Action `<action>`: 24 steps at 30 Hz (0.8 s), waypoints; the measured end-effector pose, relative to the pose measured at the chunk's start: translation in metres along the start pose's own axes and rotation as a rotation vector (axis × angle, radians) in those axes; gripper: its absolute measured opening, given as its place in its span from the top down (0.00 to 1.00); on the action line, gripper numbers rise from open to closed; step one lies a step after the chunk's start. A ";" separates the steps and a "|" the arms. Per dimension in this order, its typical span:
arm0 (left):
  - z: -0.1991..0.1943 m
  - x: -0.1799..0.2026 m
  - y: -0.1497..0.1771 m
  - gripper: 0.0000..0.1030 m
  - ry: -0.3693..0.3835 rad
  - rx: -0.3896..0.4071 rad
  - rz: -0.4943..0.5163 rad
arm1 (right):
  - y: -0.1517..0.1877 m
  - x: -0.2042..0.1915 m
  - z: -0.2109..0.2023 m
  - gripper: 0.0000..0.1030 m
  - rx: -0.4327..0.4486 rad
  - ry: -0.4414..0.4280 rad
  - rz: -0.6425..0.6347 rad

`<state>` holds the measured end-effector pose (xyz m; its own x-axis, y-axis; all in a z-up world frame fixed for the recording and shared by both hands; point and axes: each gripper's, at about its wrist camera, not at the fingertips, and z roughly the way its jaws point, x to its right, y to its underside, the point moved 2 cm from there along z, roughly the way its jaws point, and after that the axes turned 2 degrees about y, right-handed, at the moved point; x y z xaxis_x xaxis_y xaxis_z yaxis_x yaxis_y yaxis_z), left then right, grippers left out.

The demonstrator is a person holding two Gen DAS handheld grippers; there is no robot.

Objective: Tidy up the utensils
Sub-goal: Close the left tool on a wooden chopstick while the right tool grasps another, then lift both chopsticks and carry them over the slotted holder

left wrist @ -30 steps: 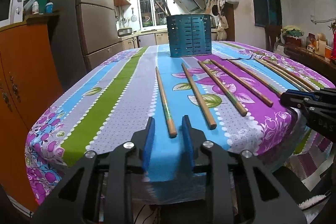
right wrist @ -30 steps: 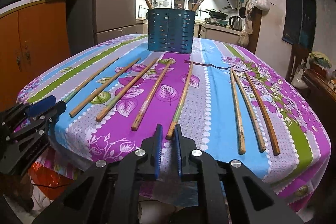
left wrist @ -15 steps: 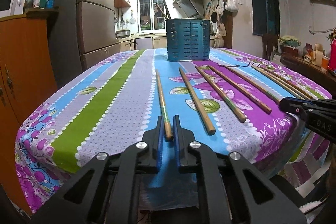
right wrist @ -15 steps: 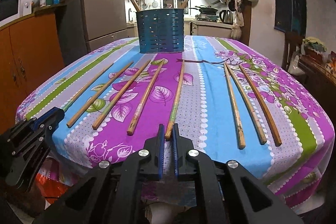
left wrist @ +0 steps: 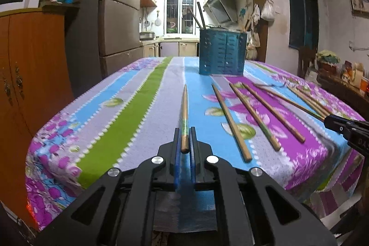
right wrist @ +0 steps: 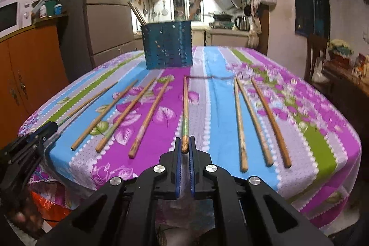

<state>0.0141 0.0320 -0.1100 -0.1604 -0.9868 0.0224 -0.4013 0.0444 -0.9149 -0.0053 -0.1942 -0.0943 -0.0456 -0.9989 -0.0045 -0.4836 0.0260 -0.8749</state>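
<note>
Several wooden chopsticks lie side by side on the floral tablecloth (left wrist: 129, 112). My left gripper (left wrist: 184, 140) is shut on the near end of the leftmost chopstick (left wrist: 184, 112), which points away toward the blue slotted utensil holder (left wrist: 222, 52). My right gripper (right wrist: 185, 145) is shut on the near end of a middle chopstick (right wrist: 185, 107), with the holder (right wrist: 168, 45) straight ahead. The holder has a few chopsticks standing in it. Each gripper shows at the edge of the other's view: the right one (left wrist: 346, 128) and the left one (right wrist: 34, 137).
Loose chopsticks lie right of my left gripper (left wrist: 228, 117) and on both sides of my right gripper (right wrist: 239, 121). An orange cabinet (left wrist: 27, 75) and a fridge (left wrist: 120, 22) stand left of the table. A sideboard with clutter (left wrist: 341, 84) stands at right.
Both grippers moved forward onto the chopstick ends and shut on them. The left one was open a second ago. Both chopsticks now look lifted at the near end.
</note>
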 end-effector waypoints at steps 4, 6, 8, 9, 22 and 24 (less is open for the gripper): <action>-0.014 -0.003 -0.013 0.95 -0.014 0.041 0.008 | -0.014 0.000 -0.014 0.93 0.056 0.007 -0.039; -0.020 -0.006 -0.022 0.95 -0.020 0.059 0.005 | -0.023 0.001 -0.021 0.93 0.078 0.002 -0.051; -0.023 -0.008 -0.032 0.95 -0.026 0.068 0.011 | -0.034 0.004 -0.029 0.93 0.098 -0.006 -0.065; -0.026 -0.009 -0.038 0.95 -0.025 0.076 0.011 | -0.042 0.006 -0.035 0.93 0.110 -0.016 -0.066; -0.046 -0.021 -0.112 0.95 0.019 0.140 -0.006 | -0.110 0.018 -0.054 0.93 0.154 -0.092 -0.104; -0.048 -0.022 -0.120 0.95 0.026 0.143 -0.015 | -0.118 0.017 -0.056 0.93 0.164 -0.096 -0.117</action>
<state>0.0225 0.0563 0.0189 -0.1789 -0.9828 0.0454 -0.2717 0.0050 -0.9624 0.0019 -0.2124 0.0362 0.0894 -0.9940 0.0622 -0.3321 -0.0886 -0.9391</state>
